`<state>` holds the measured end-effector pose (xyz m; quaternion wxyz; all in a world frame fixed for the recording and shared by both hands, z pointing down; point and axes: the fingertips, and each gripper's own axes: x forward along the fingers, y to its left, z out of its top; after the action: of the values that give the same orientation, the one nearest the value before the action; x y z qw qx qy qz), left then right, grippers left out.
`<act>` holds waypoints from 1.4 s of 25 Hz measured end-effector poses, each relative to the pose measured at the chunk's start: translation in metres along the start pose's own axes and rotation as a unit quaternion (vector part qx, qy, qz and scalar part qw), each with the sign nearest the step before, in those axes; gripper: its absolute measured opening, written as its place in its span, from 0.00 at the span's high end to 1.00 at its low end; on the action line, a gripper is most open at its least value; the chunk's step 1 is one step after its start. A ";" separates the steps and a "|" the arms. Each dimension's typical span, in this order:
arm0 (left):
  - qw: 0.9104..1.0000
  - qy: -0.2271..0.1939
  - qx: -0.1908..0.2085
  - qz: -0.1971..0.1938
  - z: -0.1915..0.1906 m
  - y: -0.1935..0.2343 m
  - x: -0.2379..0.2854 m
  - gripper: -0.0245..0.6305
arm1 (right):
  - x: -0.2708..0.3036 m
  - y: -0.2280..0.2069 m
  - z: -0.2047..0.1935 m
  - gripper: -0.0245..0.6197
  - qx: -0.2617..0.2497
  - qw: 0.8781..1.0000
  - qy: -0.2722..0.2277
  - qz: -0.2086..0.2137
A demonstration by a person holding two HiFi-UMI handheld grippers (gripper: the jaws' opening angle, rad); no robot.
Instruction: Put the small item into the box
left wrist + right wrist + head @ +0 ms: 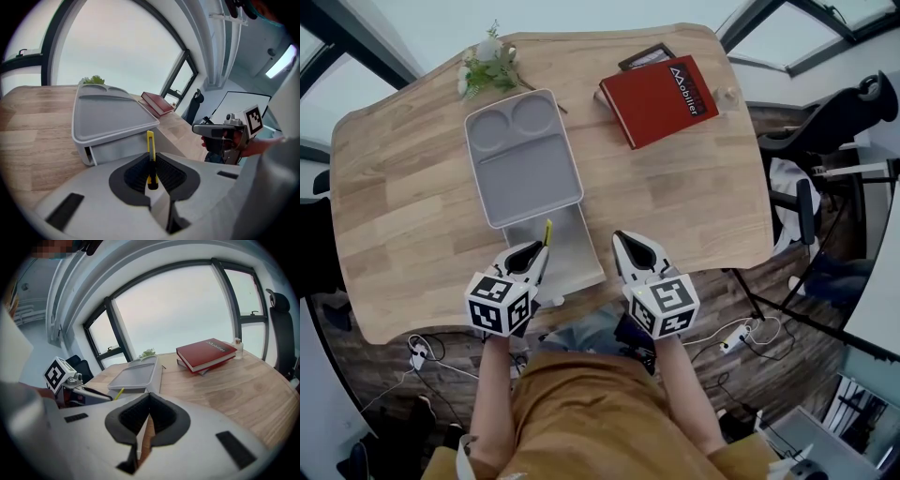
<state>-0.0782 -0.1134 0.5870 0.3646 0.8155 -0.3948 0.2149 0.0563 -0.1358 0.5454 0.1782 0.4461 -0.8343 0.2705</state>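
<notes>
A slim yellow item (547, 231), like a small cutter, stands upright with my left gripper (533, 254) shut on its lower end; in the left gripper view the yellow item (150, 154) rises between the dark pads. It hovers at the near end of the grey box (566, 251), whose divided lid (523, 155) is slid back and leaves the near part open. The box (117, 140) lies just ahead of the left gripper (151, 165). My right gripper (630, 248) is shut on nothing, just right of the box; its jaws (148, 404) meet with bare wood showing behind them.
A red book (660, 97) on a darker one lies at the far right of the wooden table (412, 206). A small plant (490, 66) stands behind the lid. A small bottle (729, 97) sits beside the book. An office chair (830, 122) stands off the table's right.
</notes>
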 end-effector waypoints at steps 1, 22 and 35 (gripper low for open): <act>1.000 0.008 0.005 0.002 -0.001 0.000 0.001 0.90 | 0.001 -0.002 -0.001 0.95 0.002 1.000 0.002 0.000; 0.986 0.141 0.071 0.054 -0.021 0.000 0.020 0.90 | 0.017 -0.010 -0.003 0.96 0.013 1.000 0.012 0.007; 0.973 0.199 0.092 0.074 -0.034 0.001 0.027 0.90 | 0.013 -0.014 -0.005 0.95 0.015 1.000 0.015 0.009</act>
<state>-0.0652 -0.1013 0.6269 0.3424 0.7546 -0.3524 0.4349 0.0615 -0.1476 0.5599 0.1814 0.4368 -0.8317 0.2909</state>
